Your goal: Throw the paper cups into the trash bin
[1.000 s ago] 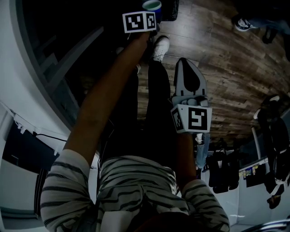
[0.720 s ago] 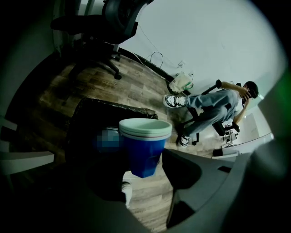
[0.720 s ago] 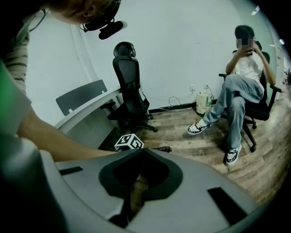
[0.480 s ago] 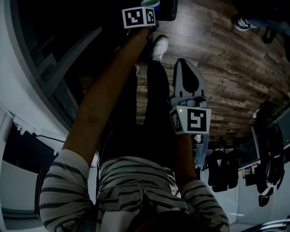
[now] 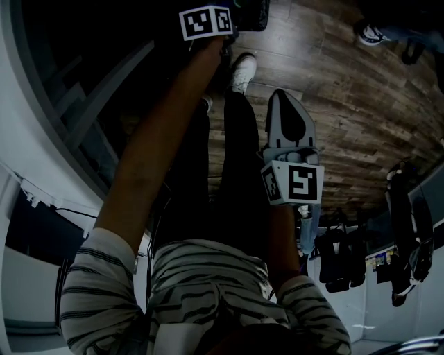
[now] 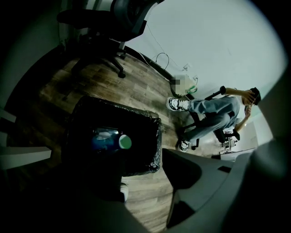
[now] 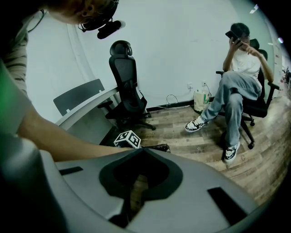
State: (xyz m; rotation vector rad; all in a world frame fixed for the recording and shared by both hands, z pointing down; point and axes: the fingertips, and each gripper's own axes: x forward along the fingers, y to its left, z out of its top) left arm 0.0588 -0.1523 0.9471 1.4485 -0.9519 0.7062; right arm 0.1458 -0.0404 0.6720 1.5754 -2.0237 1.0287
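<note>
Right, head view: L gripper (image 5: 208, 22) is held far out at the top of frame, over the dark trash bin (image 5: 255, 14). Its tips are cut off here. R gripper (image 5: 281, 97) sits by the person's legs, well back from the bin, jaws together, nothing in them.

L gripper view: jaws of L gripper (image 6: 141, 182) stand wide apart, gap empty, floor showing btwn. Paper cup (image 6: 111, 139), blue w/ green end, looks to lie on its side inside the trash bin (image 6: 157, 136), below and beyond the tips, long axis across frame. Paler shape just beside it; maybe a 2nd cup, can't tell.

R gripper view: R gripper (image 7: 141, 152) closed tip to tip, empty. Bin rim ahead.

Judgement: this cup is binned. L is the nearer hand.
</note>
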